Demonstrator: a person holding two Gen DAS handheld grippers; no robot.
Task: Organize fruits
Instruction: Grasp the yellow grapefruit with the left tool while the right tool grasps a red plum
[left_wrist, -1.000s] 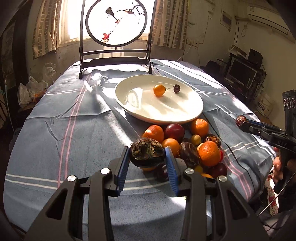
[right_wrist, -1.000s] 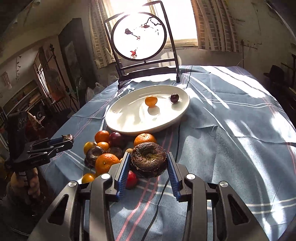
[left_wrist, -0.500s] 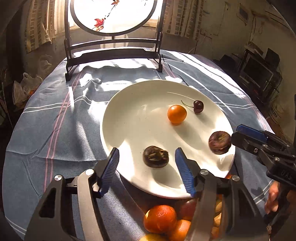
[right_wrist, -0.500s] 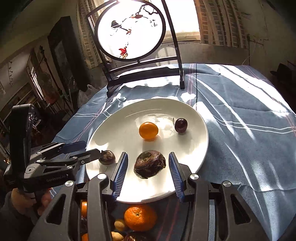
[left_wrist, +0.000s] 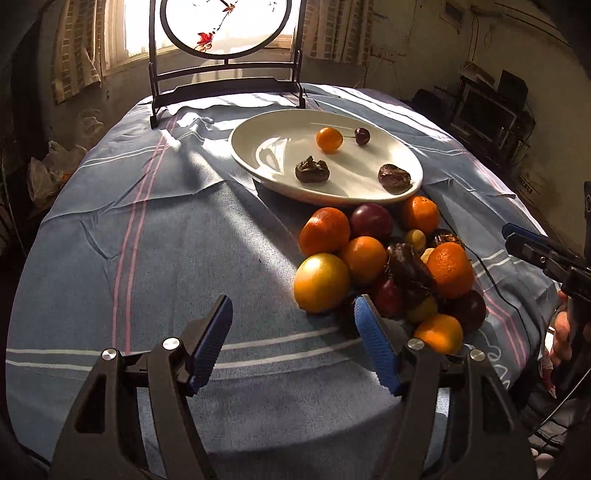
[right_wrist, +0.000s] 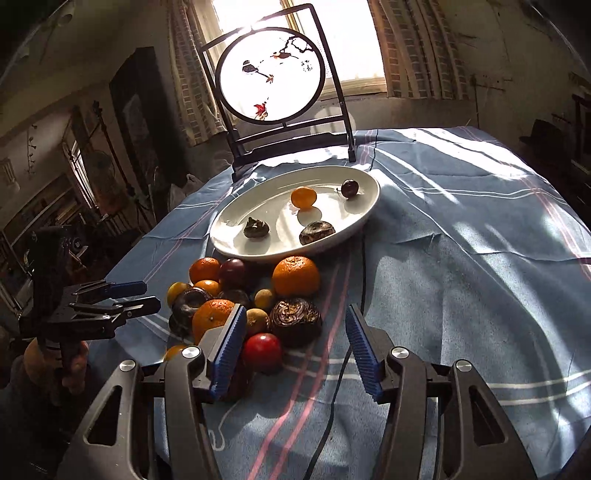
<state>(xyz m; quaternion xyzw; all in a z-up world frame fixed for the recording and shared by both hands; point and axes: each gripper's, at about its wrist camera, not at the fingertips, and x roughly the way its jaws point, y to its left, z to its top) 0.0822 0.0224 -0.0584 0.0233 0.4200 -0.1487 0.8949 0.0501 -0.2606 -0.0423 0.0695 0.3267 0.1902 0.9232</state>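
1. The left tool (left_wrist: 291, 332) hangs over the blue striped cloth (left_wrist: 166, 258) on the tabletop, just left of the fruit pile (left_wrist: 388, 266). Its jaws are opening, fairly wide, with nothing between them.
2. The right tool (right_wrist: 295, 339) hovers over the near edge of the same pile. Its jaws are opening too, about half wide; no pad presses on any fruit, though a red fruit (right_wrist: 262, 350) and a dark wrinkled fruit (right_wrist: 295, 321) show in the gap beyond the tips.
3. A white oval plate (left_wrist: 258, 162) lies on the cloth just behind the pile.
4. On the plate lie four pieces, all apart: a small orange (left_wrist: 329, 139), a cherry (left_wrist: 362, 136) with its stem, and two dark shrivelled fruits (left_wrist: 312, 170) nearer the front rim.
5. The pile holds several oranges, a yellow-orange fruit (left_wrist: 321, 282) at its left edge, dark plums, small yellow fruits and more dark wrinkled ones, all touching or heaped.
6. A round painted screen (right_wrist: 269, 74) in a dark frame stands at the far end of the tabletop, before a bright window.
7. A thin black cable (right_wrist: 362, 280) runs across the cloth to the right of the pile.
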